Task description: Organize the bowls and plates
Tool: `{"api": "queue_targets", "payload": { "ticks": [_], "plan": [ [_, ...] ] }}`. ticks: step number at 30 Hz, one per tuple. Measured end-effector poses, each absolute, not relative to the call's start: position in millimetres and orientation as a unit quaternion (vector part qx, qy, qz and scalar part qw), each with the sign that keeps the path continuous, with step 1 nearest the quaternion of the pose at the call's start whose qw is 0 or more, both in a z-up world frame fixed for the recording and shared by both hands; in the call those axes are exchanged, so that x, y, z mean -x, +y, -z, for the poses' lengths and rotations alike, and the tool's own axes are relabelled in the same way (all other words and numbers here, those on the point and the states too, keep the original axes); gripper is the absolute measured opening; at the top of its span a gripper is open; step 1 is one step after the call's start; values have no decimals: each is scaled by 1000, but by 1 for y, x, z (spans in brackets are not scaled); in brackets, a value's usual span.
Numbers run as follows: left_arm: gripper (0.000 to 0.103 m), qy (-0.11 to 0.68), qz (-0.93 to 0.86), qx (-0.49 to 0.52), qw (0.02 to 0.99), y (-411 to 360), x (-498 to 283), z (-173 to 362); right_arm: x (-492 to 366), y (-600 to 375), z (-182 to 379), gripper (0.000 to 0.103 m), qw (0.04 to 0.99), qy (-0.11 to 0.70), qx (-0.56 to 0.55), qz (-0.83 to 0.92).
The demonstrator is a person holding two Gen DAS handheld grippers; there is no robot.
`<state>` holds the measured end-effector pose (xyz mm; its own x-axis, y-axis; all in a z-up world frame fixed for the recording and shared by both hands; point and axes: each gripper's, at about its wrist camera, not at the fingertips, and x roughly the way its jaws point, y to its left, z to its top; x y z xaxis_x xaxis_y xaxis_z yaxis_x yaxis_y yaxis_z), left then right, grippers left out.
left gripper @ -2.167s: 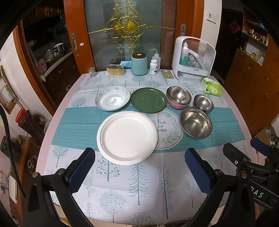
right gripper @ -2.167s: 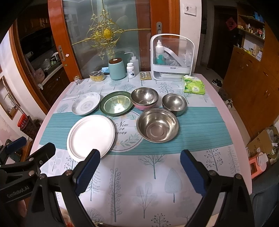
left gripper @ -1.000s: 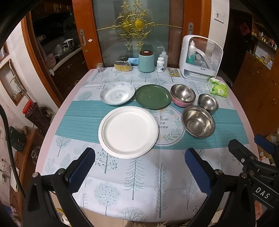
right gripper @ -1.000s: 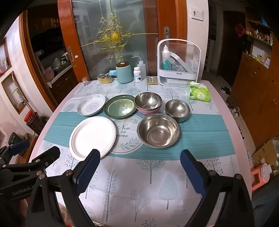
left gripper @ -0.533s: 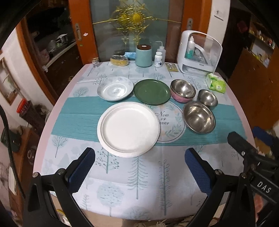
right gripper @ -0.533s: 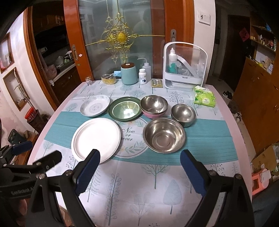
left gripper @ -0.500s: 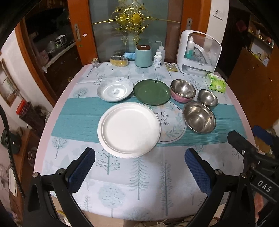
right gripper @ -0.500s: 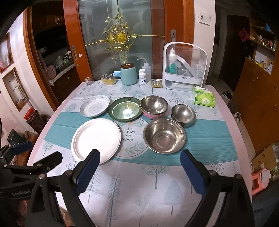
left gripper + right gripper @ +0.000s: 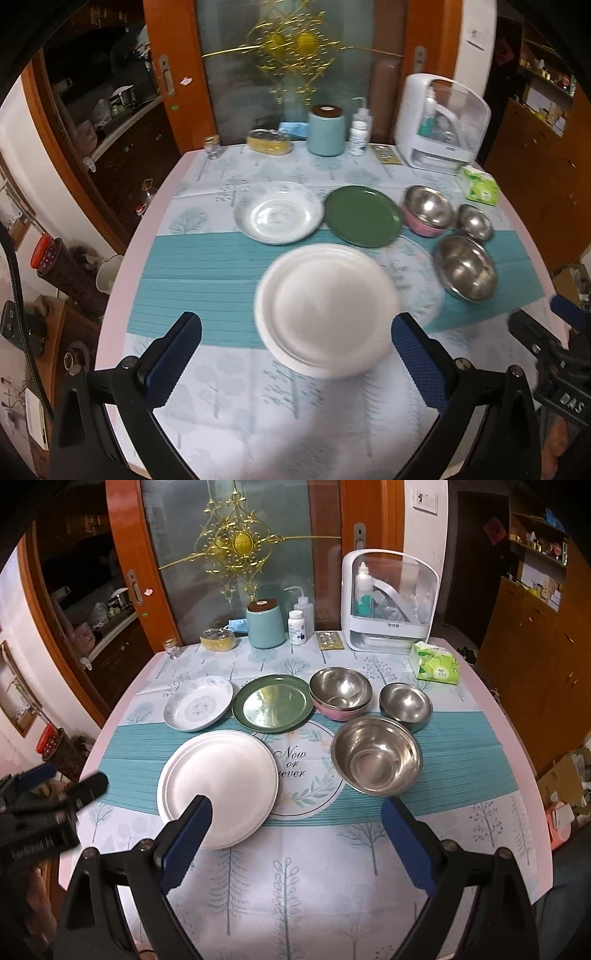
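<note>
With nothing stacked yet, we hover both the left gripper (image 9: 295,343) and right gripper (image 9: 297,829) released over the surface (image 9: 295,878); next, we judge, comes seizing the large white plate (image 9: 218,788) near its front edge.

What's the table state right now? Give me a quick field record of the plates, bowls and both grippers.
plates: large white plate nearest; patterned white plate and green plate behind it, all separate
bowls: large steel bowl; small steel bowl; steel bowl nested in pink bowl
stacking: plates not yet stacked
left gripper: open, empty, above the table
right gripper: open, empty
far edge clutter: teal canister, tissue pack
</note>
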<state>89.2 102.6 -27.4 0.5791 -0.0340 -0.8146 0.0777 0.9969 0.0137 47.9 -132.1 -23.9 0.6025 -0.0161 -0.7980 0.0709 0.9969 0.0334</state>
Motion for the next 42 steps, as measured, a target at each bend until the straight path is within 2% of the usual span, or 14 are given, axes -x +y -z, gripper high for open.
{"api": "queue_targets", "payload": {
  "ticks": [5, 15, 21, 29, 32, 34, 39, 42],
  "plan": [
    [102, 479, 28, -29, 877, 136, -126, 57, -64, -120, 45, 92, 886, 461, -37, 34],
    [102, 544, 66, -31, 836, 160, -187, 135, -109, -121, 110, 69, 842, 533, -85, 12],
    [96, 584, 93, -8, 806, 166, -215, 179, -141, -128, 154, 52, 808, 577, -121, -14],
    [90, 627, 120, 34, 769, 170, -237, 217, -176, -136, 189, 46, 780, 606, -153, -31],
    [84, 636, 123, 42, 761, 169, -242, 226, -185, -137, 197, 42, 772, 615, -155, -37],
    [73, 644, 130, 50, 752, 169, -244, 232, -189, -137, 202, 39, 767, 621, -157, -42],
    [72, 657, 135, 59, 739, 166, -247, 243, -193, -137, 210, 34, 760, 629, -156, -46],
    [67, 660, 136, 62, 737, 166, -248, 246, -194, -138, 215, 32, 756, 633, -158, -47]
  ]
}}
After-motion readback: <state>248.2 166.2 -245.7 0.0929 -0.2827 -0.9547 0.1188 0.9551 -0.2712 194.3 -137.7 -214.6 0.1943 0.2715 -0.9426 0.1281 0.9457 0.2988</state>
